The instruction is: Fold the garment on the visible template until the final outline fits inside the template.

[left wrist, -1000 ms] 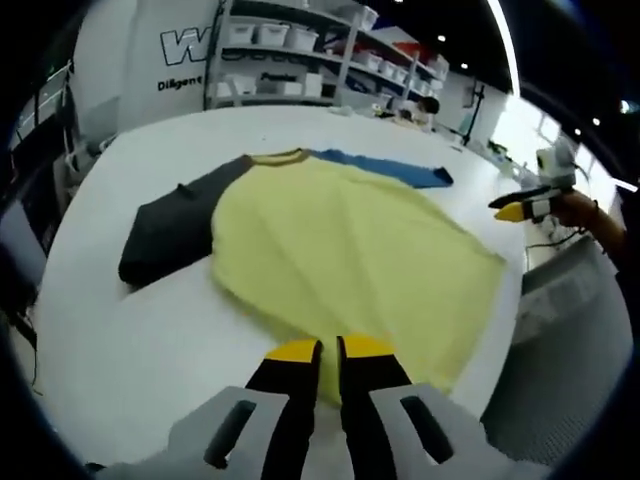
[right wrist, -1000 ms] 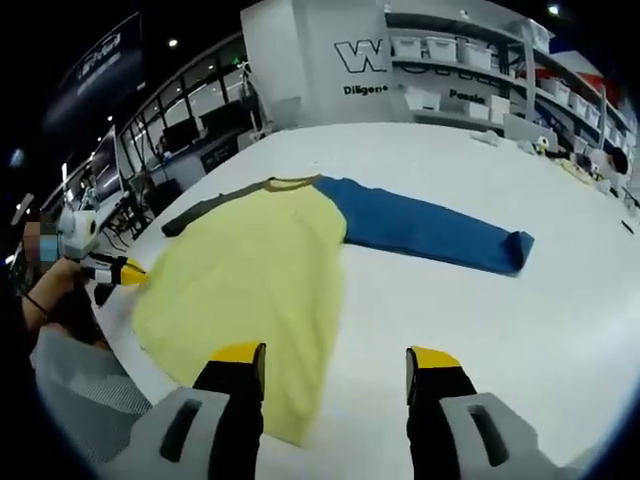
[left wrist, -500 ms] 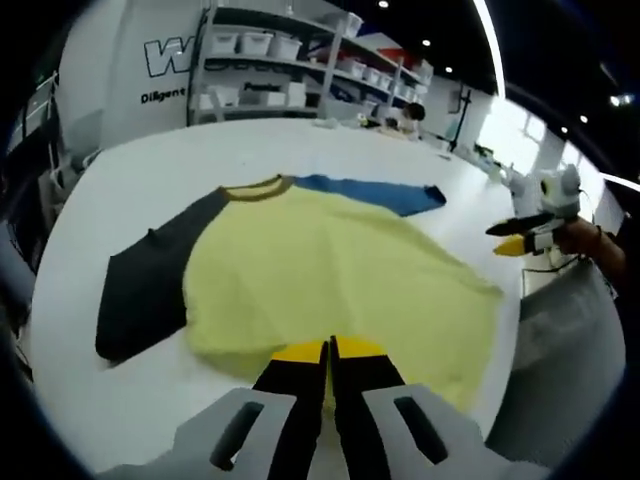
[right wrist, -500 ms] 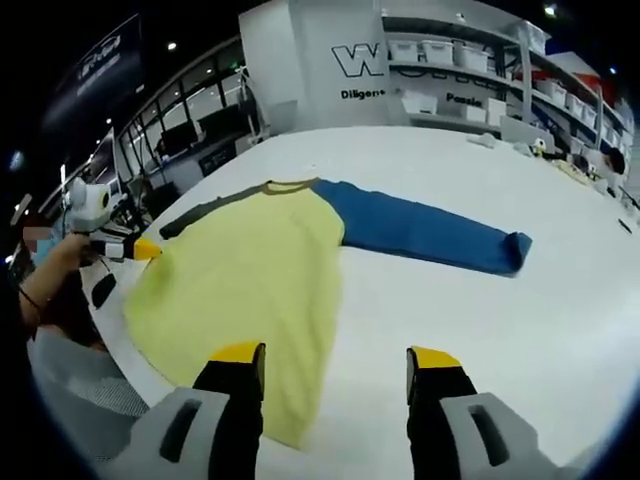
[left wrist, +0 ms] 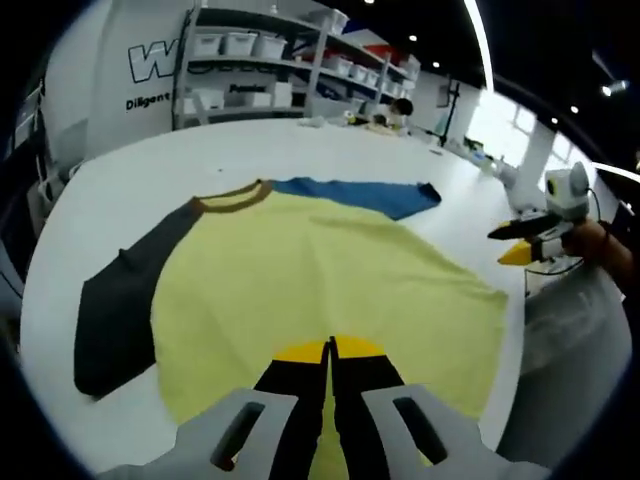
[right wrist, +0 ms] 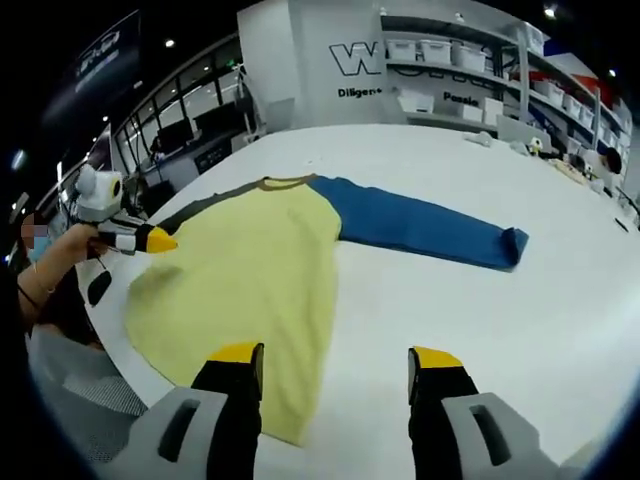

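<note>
Two grippers are in my hands. My left gripper [left wrist: 331,350] has its yellow-tipped jaws pressed together over the near hem of the shirt [left wrist: 320,290], and seems to pinch the yellow cloth there, though I cannot see the fabric between the tips. My right gripper [right wrist: 336,357] has its jaws wide apart, holding nothing, hovering above the white surface [right wrist: 520,320] just beside the shirt's side edge.

The shirt lies flat and spread out on the surface, its yellow body nearest me. In the left gripper view its dark grey sleeve [left wrist: 115,300] reaches out to the left and its blue sleeve [left wrist: 365,193] lies stretched beyond the brown collar [left wrist: 232,197]. In the right gripper view the blue sleeve [right wrist: 425,228] runs out to the right, its cuff folded back on itself.

On the far wall [right wrist: 300,60] large white letters begin with "W" and smaller writing below begins "Diligen"; the rest is cut off. The shelving [right wrist: 470,70] beside it carries white bins [right wrist: 420,48]; their contents are hidden. A word on the shelf front is too blurred to read.
</note>
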